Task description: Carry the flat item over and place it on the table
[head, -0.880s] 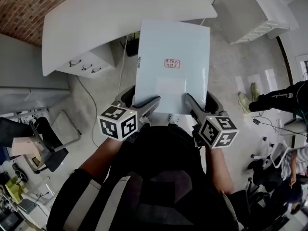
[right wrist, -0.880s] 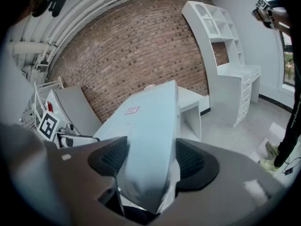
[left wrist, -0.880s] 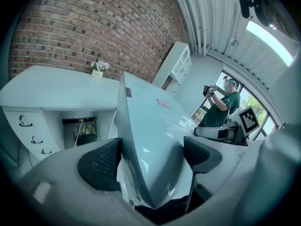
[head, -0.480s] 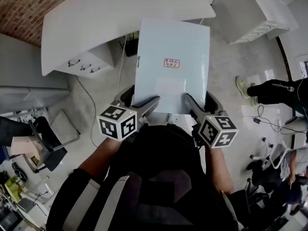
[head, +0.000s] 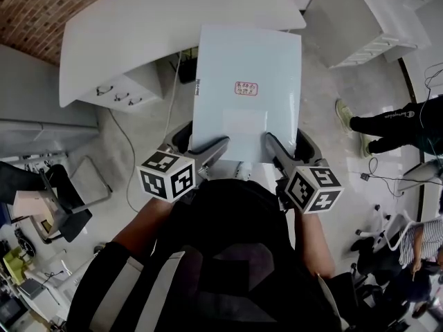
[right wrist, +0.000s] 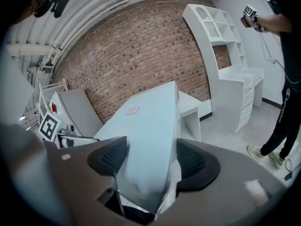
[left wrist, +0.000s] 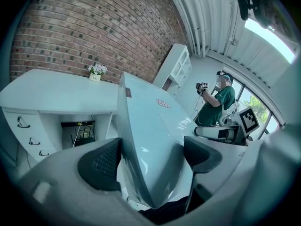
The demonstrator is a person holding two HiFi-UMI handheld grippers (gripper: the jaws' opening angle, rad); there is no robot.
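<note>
Head view, smooth pale rectangular board [head: 228,97], curved white table [head: 138,26]

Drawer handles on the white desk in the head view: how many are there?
3. All sit in a row on the drawer unit under the white desk, left of the white board: left handle, middle handle, right handle. None seems hidden.

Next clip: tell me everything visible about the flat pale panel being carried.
The flat panel is a pale bluish-white rectangle, smooth and slightly glossy, with a small red-printed label near its middle. It lies roughly level in the air, stretching away from the person, its far edge overlapping the white table in the head view. The left gripper and right gripper each clamp its near edge between their jaws; nothing else visibly touches it.
</note>
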